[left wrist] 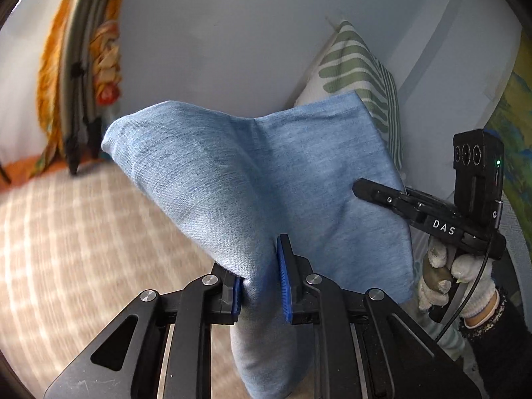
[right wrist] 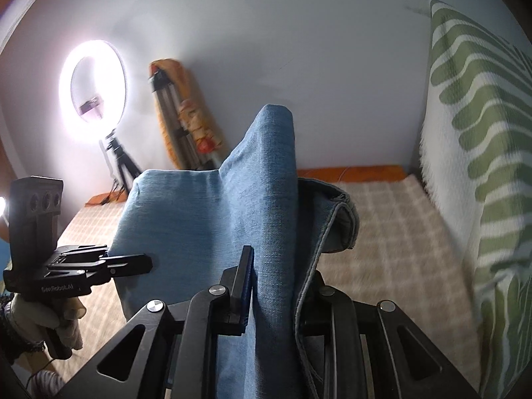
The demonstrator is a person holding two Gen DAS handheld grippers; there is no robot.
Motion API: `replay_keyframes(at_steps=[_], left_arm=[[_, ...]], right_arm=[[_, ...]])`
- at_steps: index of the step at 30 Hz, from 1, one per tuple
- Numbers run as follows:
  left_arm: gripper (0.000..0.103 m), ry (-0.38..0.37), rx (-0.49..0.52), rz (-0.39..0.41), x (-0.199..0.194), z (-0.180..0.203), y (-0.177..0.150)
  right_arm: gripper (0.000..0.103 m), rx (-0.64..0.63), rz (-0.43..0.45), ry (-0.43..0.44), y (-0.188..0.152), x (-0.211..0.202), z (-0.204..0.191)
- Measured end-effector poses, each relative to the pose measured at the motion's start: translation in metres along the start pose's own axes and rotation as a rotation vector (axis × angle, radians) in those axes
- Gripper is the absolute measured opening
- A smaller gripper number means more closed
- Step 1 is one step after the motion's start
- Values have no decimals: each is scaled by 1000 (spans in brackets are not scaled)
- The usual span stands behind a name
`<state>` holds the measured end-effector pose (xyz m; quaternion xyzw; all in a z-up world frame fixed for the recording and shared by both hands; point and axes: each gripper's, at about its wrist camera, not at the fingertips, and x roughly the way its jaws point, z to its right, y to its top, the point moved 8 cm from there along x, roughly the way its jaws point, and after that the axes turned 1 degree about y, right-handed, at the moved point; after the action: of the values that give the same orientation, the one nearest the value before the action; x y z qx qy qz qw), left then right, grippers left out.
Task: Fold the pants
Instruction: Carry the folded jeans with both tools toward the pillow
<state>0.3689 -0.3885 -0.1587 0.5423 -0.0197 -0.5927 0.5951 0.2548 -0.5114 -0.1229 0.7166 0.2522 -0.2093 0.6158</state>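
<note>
Light blue denim pants (left wrist: 252, 179) hang lifted in the air between both grippers, above the checked beige bed cover (left wrist: 66, 239). My left gripper (left wrist: 261, 286) is shut on a bunched fold of the pants, its blue pads (left wrist: 284, 286) pressing the cloth. The right gripper (left wrist: 375, 193) shows at the right of the left wrist view, clamped on the pants' other edge. In the right wrist view my right gripper (right wrist: 272, 286) is shut on the pants (right wrist: 206, 219); its right finger is hidden by cloth. The left gripper (right wrist: 133, 262) holds the far edge there.
A green-striped white pillow (right wrist: 472, 153) leans against the wall at the right. A lit ring light (right wrist: 94, 89) on a tripod and an orange cloth bundle (right wrist: 189, 116) stand against the far wall. The bed cover (right wrist: 392, 232) lies below.
</note>
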Motion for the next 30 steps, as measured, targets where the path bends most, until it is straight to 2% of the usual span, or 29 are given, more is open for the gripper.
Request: replay_keyframes(at_steps=[8, 14, 18, 23, 27, 30], left_arm=[[16, 19, 5, 14, 44, -17, 49], [16, 35, 7, 12, 71, -30, 65], [16, 46, -3, 1, 85, -40, 67], [16, 129, 57, -20, 100, -53, 66], [17, 174, 70, -23, 108, -56, 64], [21, 216, 101, -28, 118, -53, 69]], right_arm=[[20, 9, 32, -41, 48, 37, 34], [20, 13, 29, -79, 67, 73, 54], [20, 3, 11, -102, 71, 95, 61], [19, -51, -27, -141, 68, 122, 65], [20, -35, -56, -171, 63, 138, 76], [23, -26, -73, -206, 60, 142, 78]])
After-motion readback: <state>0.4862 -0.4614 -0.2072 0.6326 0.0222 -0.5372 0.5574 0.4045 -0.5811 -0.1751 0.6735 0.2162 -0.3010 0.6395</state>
